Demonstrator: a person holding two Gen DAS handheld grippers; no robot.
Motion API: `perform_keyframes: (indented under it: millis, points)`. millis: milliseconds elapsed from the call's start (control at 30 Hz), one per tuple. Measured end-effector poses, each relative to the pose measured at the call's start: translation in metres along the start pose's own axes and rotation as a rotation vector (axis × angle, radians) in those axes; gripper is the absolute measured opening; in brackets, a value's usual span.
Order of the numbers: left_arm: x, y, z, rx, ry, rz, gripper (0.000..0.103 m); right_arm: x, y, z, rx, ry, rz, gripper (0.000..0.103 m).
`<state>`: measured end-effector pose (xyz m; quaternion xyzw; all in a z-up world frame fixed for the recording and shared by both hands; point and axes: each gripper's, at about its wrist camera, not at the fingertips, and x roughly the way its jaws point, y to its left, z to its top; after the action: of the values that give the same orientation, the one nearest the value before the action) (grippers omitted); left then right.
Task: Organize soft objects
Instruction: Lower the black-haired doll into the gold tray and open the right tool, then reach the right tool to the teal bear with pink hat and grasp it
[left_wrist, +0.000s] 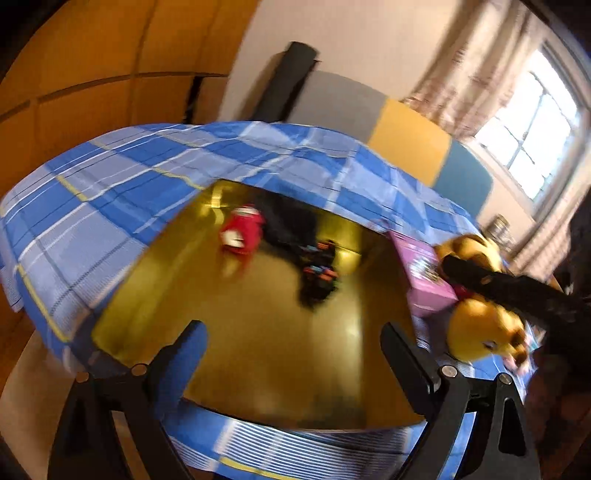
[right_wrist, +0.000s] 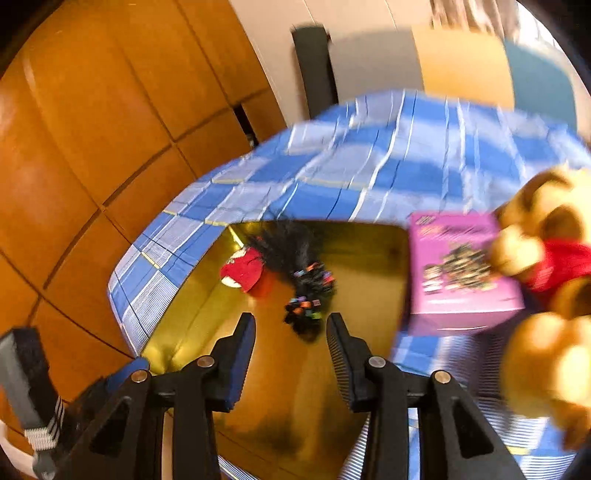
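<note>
The left tool (left_wrist: 291, 363) is built of matte black plastic: two broad angular arms, each with a triangular cut-out, hinged by round silver rivets. Its fingers (left_wrist: 192, 354) carry blue pads on their inner faces. The right tool (right_wrist: 291, 354) has the same black frame, the same silver rivets and triangular openings; one finger (right_wrist: 243, 354) shows a blue pad, the other a finely ribbed dark face. From the left camera, its long black finger looks plain and smooth.
</note>
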<state>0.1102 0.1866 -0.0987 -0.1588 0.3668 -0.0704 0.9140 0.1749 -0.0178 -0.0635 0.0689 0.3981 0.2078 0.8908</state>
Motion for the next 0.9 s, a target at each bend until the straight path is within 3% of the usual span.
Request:
perform_keyframes:
  millis: [233,467,567,733,900]
  points:
    - [0.005,-0.066,-0.033,0.177,0.063,-0.121,0.095,-0.097,-0.039,-0.024,-0.045,-0.229,-0.204,0.041]
    - [0.007,-0.135,-0.070,0.307,0.135,-0.253,0.096,-0.136,-0.144,-0.067,0.136,-0.147,-0.377,0.042]
    - [0.008,-0.174,-0.087,0.411,0.164,-0.284,0.097,-0.145,-0.195,-0.087,0.206,-0.089,-0.459,0.042]
    - [0.013,-0.216,-0.108,0.497,0.219,-0.332,0.097,-0.175,-0.282,-0.098,0.291,-0.040,-0.600,0.042]
    - [0.017,-0.246,-0.119,0.554,0.239,-0.333,0.097,-0.186,-0.345,-0.069,0.229,-0.054,-0.695,0.066]
